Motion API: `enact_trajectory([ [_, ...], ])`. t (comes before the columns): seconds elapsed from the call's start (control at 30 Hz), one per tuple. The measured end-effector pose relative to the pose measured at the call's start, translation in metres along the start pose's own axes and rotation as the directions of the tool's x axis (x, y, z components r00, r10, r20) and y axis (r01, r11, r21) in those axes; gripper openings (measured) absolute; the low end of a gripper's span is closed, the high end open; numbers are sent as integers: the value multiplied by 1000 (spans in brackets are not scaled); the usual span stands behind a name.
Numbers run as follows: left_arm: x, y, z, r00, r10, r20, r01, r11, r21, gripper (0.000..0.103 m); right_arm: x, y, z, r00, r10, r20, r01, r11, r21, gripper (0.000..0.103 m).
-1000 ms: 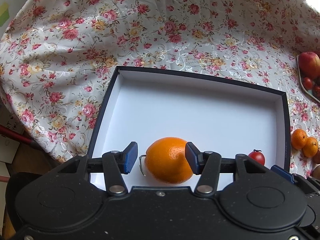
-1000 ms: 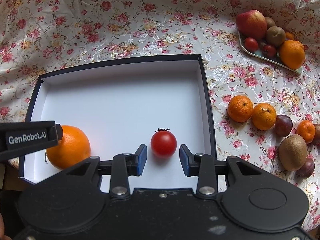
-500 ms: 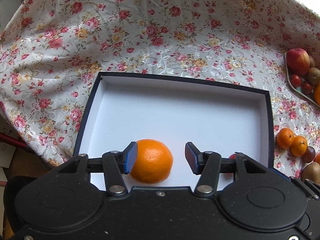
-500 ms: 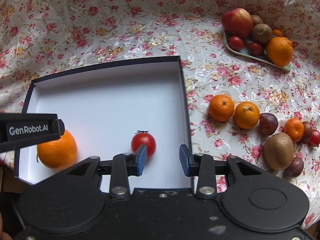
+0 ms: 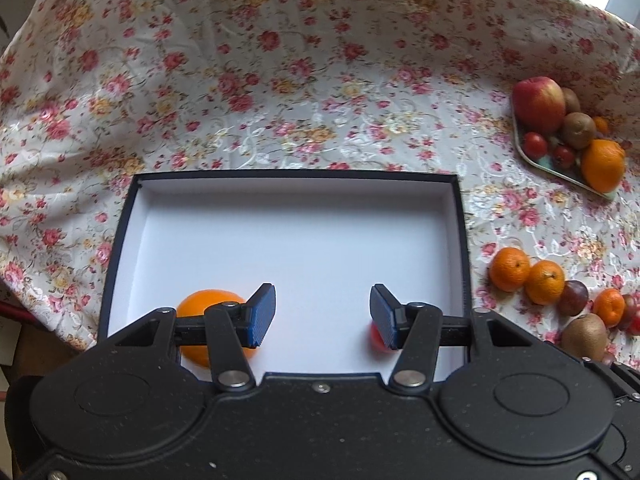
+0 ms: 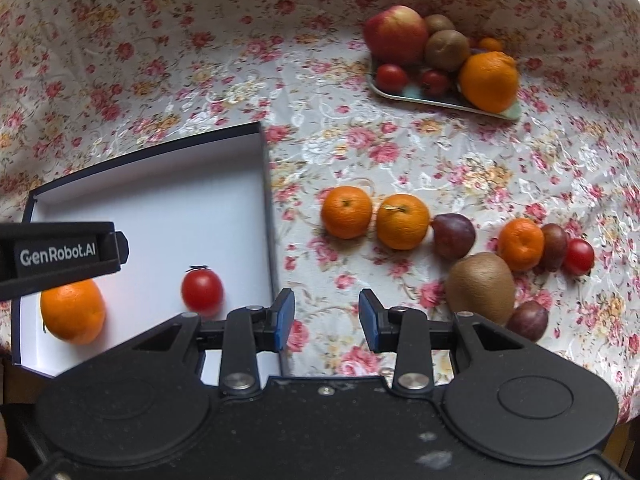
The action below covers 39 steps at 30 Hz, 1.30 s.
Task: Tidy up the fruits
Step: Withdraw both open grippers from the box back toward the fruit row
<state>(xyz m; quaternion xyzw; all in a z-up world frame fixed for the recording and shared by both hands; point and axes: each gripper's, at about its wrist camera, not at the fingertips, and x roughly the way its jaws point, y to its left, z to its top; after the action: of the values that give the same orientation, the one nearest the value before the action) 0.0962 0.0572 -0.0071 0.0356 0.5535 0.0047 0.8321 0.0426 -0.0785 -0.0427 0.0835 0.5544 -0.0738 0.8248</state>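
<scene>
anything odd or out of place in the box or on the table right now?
Nothing damaged or spilled. The box holds only an orange and a tomato; the other loose fruit, such as the kiwi, lies scattered on the tablecloth. Both grippers, left and right, are open and empty.

In the right wrist view, a box (image 6: pixel 264 184) fills the lower left of the frame, with an orange (image 6: pixel 73 310) at its lower left and a tomato (image 6: pixel 202 292) to the right of it. Loose fruit (image 6: pixel 402 222) lies in a row right of the box at mid-frame, and a tray (image 6: pixel 420 96) of fruit sits at upper right.
</scene>
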Motion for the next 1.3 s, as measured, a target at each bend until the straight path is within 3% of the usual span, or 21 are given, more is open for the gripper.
enact_trajectory([
  [0.33, -7, -46, -1, 999, -47, 13, 46, 996, 74, 59, -10, -52, 6, 998, -56, 12, 54, 993, 101, 38],
  [0.67, -9, -97, -7, 996, -89, -2, 88, 983, 160, 59, -3, -102, 3, 987, -128, -93, 141, 979, 149, 38],
  [1.0, -8, -143, -16, 977, -204, -67, 212, 961, 175, 59, 1, -156, -4, 977, -104, -188, 148, 959, 240, 38],
  [1.3, -3, -182, -27, 971, -214, -105, 233, 944, 236, 59, 1, -200, -17, 971, -104, -217, 177, 920, 351, 38],
])
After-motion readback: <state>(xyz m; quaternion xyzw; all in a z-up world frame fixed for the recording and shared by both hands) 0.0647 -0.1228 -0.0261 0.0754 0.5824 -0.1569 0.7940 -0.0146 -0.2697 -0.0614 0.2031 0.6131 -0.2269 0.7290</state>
